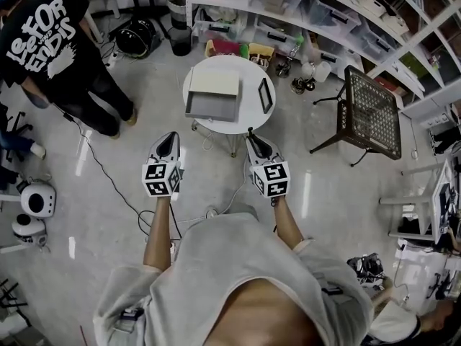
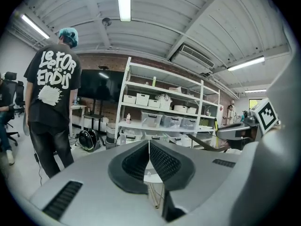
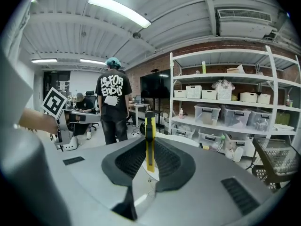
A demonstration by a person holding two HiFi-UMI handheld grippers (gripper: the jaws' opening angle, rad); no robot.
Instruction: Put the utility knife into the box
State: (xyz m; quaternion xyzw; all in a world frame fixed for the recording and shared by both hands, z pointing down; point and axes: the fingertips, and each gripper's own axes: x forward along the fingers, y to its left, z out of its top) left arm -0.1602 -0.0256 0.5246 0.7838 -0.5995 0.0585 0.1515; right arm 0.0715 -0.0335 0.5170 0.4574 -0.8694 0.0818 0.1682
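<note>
1. Utility knife (image 3: pixel 149 140): yellow and black, clamped upright between the jaws of the right gripper (image 3: pixel 149 150), its top end standing above the pads.
2. The right gripper's jaws stand narrow, pressed on the knife's flat sides.
3. In the head view that gripper (image 1: pixel 253 141) is held in the air at the near edge of the round white table (image 1: pixel 245 125).
4. The left gripper (image 2: pixel 149 161) has its jaws together with nothing between them; it hovers (image 1: pixel 168 139) beside the right one, short of the table.
5. The box (image 1: pixel 212 92) sits open on the table, with a dark flat panel (image 1: pixel 265 95) just right of it.
6. A person in a black printed T-shirt (image 1: pixel 50 42) stands well to the left, with their back turned in both gripper views.
</note>
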